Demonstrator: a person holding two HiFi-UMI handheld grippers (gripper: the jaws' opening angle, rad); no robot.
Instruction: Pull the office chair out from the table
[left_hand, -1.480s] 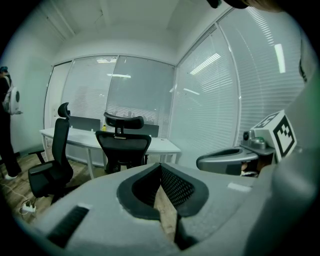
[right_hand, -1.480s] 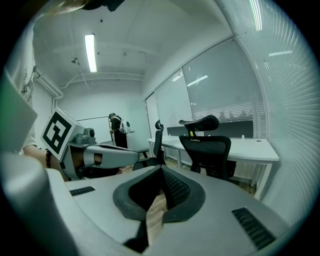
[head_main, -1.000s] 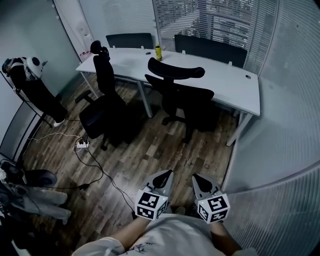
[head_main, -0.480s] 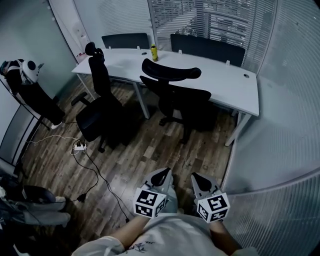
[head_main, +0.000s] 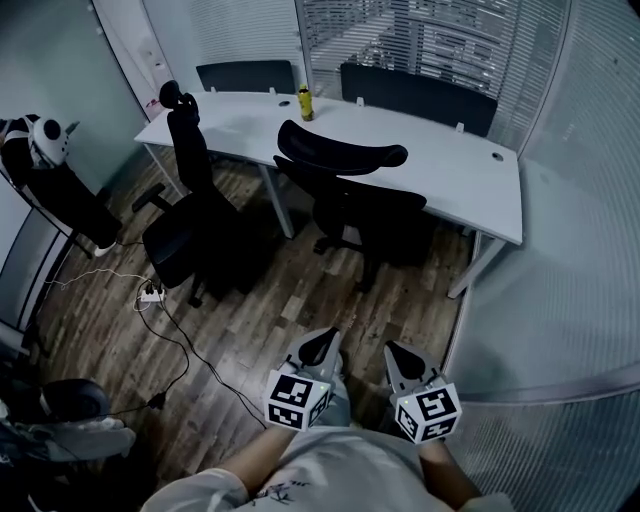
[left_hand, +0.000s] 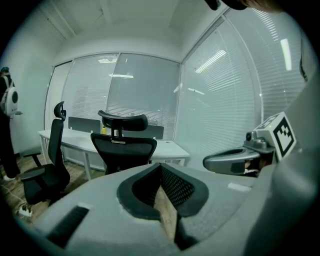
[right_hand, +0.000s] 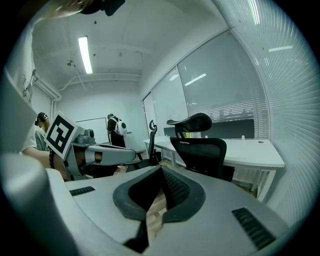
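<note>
A small office with a dark wood-plank floor (head_main: 330, 300) is closed in by glass walls hung with pale slatted blinds (head_main: 560, 280). A long white table (head_main: 450, 175) stands across the far end, with dark low partition panels (head_main: 415, 95) along its back edge and a small yellow bottle (head_main: 305, 102) standing near them. The black mesh-backed office chair with a curved headrest (head_main: 350, 205) is tucked against the table's near edge, its back turned to the person. Just to its left, a second black high-backed chair (head_main: 185, 230) stands out from the table, and a white table leg (head_main: 275, 200) shows between the two. A white power strip (head_main: 152, 295) and a thin black cable (head_main: 190, 350) lie on the floor to the left. At the far left stands a person in dark clothes with a black-and-white panda backpack (head_main: 50, 165). The left gripper (head_main: 322, 345) and right gripper (head_main: 400, 355) hover side by side over bare floor, well apart from the office chair; both have their jaws closed together on nothing.
</note>
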